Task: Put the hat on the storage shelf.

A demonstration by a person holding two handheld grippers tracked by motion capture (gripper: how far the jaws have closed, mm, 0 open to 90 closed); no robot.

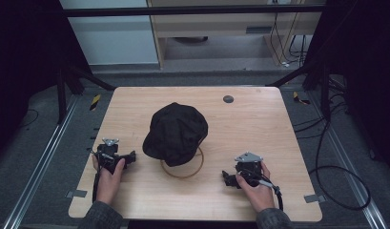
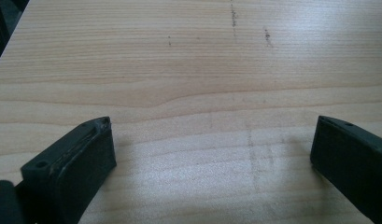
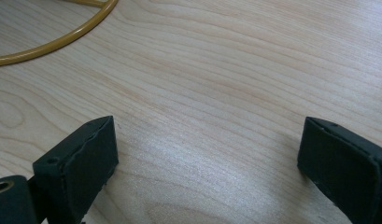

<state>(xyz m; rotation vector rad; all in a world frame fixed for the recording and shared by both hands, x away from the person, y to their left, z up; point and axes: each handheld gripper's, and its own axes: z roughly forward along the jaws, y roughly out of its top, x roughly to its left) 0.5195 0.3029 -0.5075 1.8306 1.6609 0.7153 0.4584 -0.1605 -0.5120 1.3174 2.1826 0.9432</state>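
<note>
A black cap (image 1: pixel 176 133) is sitting near the middle of the wooden table (image 1: pixel 259 124), crown up, and it is lying partly over a thin yellow ring (image 1: pixel 192 172), covering the ring's far arc while the near arc is showing on the wood in front of it. What is under the cap cannot be told. The left gripper (image 1: pixel 131 156) is resting low on the table to the left of the cap, near it but apart, held in the person's left hand (image 1: pixel 109 179); in the left gripper view its jaws are standing wide apart with bare wood between them. The right gripper (image 1: pixel 226 177) is lying to the right of the ring, apart from it, in the right hand (image 1: pixel 257 188); its jaws are likewise spread wide over bare wood, with the ring's curve (image 3: pixel 53 39) showing beyond them.
</note>
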